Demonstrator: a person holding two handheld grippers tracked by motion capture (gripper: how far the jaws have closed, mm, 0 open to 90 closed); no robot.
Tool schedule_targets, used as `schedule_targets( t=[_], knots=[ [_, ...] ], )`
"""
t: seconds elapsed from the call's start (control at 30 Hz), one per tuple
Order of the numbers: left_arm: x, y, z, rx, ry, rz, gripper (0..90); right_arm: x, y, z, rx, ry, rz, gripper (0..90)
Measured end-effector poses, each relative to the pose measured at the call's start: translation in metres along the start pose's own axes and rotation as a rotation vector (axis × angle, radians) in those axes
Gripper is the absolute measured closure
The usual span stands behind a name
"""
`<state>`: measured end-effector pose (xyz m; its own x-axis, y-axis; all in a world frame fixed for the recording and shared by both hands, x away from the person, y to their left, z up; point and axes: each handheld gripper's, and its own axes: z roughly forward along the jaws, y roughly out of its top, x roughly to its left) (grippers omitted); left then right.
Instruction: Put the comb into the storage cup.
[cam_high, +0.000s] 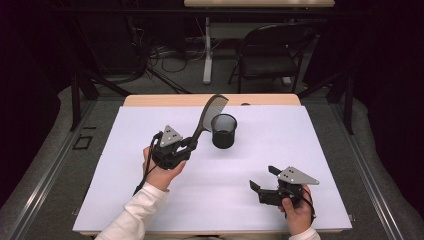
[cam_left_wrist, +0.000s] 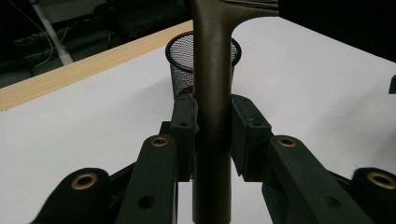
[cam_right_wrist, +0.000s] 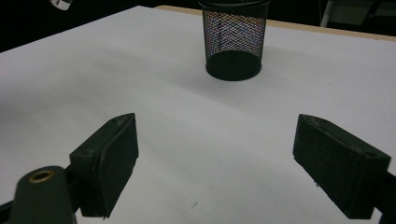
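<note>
Tools two: left tool (cam_high: 191, 143) clamped on one comb (cam_high: 210, 114); right tool (cam_high: 265, 177) agape; one mesh cup (cam_high: 223, 131)

The left gripper (cam_high: 189, 145) was raised over the table, its jaws clamped tight on a dark handle, the left hand (cam_high: 162, 172) wrapped around its body and a white-sleeved forearm slanting in from below. The right gripper (cam_high: 264, 179) sat low nearer the person, jaws spread wide with nothing between them, the right hand (cam_high: 297, 210) gripping it from behind
</note>
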<state>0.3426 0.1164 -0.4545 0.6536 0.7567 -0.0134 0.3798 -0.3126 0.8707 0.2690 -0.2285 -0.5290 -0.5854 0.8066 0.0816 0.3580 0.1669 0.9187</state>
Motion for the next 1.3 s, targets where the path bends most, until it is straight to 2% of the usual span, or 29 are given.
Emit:
schedule_targets(
  t=[0.33,0.67,1.03,1.3],
  knots=[
    [0.0,-0.005,0.0,-0.024,0.007,-0.002,72.5,0.001,0.003,0.002,0.013,-0.011,-0.003,13.9],
    [-0.003,-0.008,-0.002,-0.066,0.019,-0.006,72.4,0.003,0.013,0.002,0.004,0.01,0.021,13.9],
    [-0.003,-0.009,-0.003,-0.085,0.024,-0.007,72.4,0.001,0.033,0.003,0.012,0.01,0.045,13.9],
    [-0.003,-0.009,-0.004,-0.094,0.024,-0.012,72.4,-0.003,0.051,0.01,0.016,0.026,0.071,13.9]
  ],
)
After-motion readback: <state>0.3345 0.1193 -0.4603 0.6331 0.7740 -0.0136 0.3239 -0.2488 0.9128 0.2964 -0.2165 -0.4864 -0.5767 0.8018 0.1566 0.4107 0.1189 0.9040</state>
